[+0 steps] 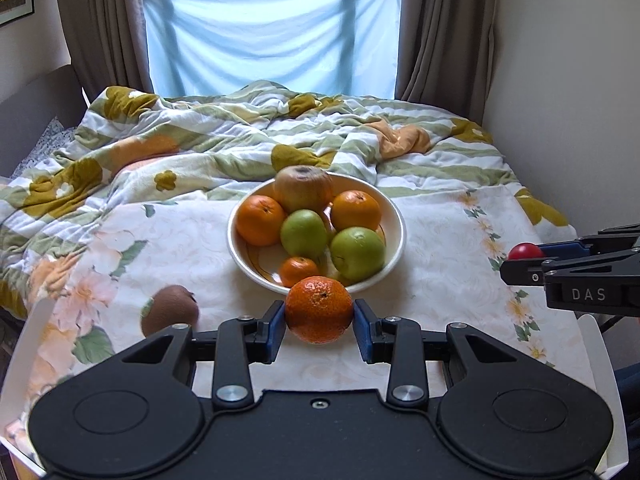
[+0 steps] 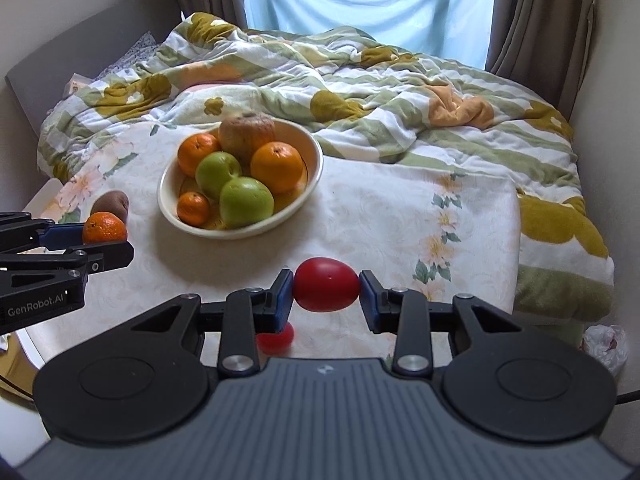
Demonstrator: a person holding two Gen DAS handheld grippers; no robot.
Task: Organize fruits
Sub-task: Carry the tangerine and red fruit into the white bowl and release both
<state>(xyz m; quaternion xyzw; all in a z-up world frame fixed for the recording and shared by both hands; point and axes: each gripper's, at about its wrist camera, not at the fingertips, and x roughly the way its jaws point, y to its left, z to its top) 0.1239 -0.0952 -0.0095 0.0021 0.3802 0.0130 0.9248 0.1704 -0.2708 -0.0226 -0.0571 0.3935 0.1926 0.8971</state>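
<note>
Left wrist view
Left gripper (image 1: pixel 319 322): jaws closed on a mandarin (image 1: pixel 319 309), blue pads pressing its two sides; held just in front of the bowl's near rim, clear of the cloth.
Bowl (image 1: pixel 394 216): cream, standing on the floral cloth (image 1: pixel 168 232); the landmark for all places given here.
Bowl contents: oranges, two green apples (image 1: pixel 357 253), a small mandarin and a brownish fruit at the back; nearly full.
Kiwi (image 1: pixel 170 315): loose on the cloth, left of the bowl and nearer the camera.
Right gripper (image 1: pixel 520 258): enters from the right of the bowl, carrying a red fruit (image 1: pixel 525 250).

Right wrist view
Right gripper (image 2: pixel 326 294): jaws closed on the red fruit (image 2: pixel 326 290), gripped by its two ends, in front of the bowl (image 2: pixel 316 168) and to its right.
Second red fruit (image 2: pixel 275 338): on the cloth below the gripper, partly hidden.
Left gripper (image 2: pixel 105 236): left of the bowl, mandarin (image 2: pixel 105 228) in its pads.
Purpose (judged): both fruits appear held for placing in the bowl.
Obstruction (judged): piled fruit leaves little room; a drop could roll.
Quilt (image 2: pixel 360 92): rumpled behind the bowl.
</note>
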